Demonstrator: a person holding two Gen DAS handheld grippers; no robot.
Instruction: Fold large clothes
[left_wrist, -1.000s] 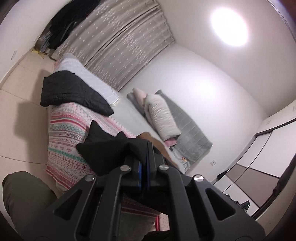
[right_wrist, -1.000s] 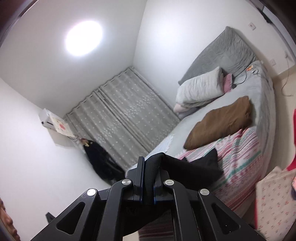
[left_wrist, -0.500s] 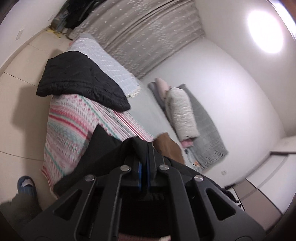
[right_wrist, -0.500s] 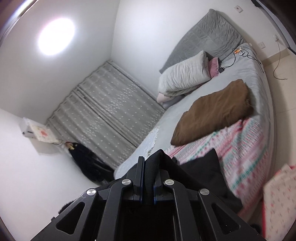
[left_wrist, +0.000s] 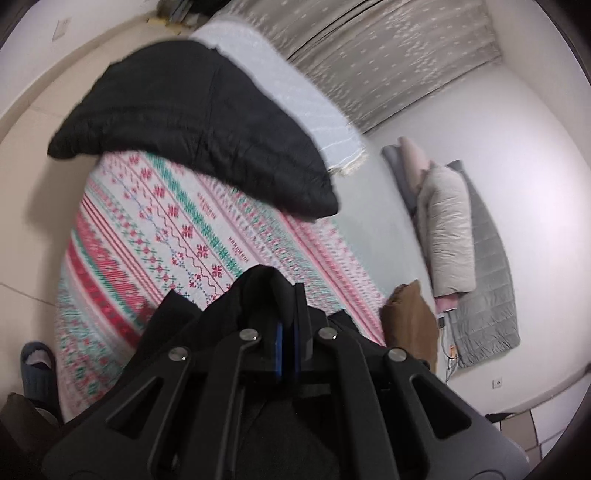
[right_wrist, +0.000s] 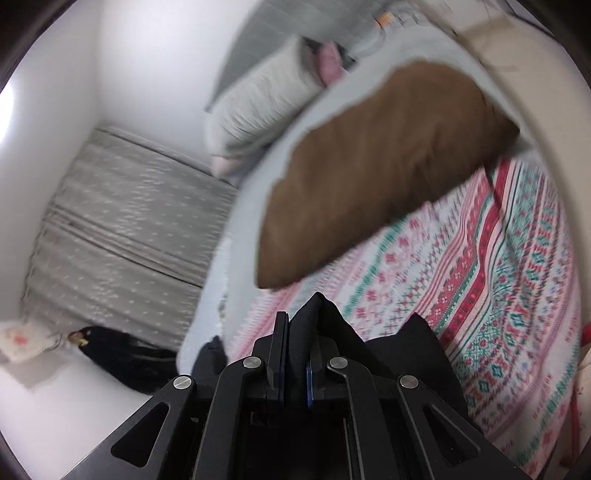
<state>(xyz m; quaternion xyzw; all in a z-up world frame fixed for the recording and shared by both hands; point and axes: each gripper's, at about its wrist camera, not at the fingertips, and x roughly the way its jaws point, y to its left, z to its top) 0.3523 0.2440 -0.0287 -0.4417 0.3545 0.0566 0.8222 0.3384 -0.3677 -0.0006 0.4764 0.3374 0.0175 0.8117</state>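
A black garment (left_wrist: 258, 291) is pinched in both tongs, the left gripper (left_wrist: 290, 314) and right gripper (right_wrist: 295, 332) each clamped narrow on a bunched edge above the patterned blanket (left_wrist: 155, 229) covering the bed (left_wrist: 369, 229). On the bed lie a black padded jacket (left_wrist: 199, 125), a brown garment (right_wrist: 376, 166) and a pale pillow (left_wrist: 448, 229), with grey curtains (left_wrist: 388, 55) behind. The black garment's lower part is hidden behind the 2 grippers, and the right view is blurred.

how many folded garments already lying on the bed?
2. A black one lies at the bed's far-left end, partly on the patterned blanket. A brown one lies toward the pillow end. The black garment pinched in both grippers is excluded; others may be hidden.
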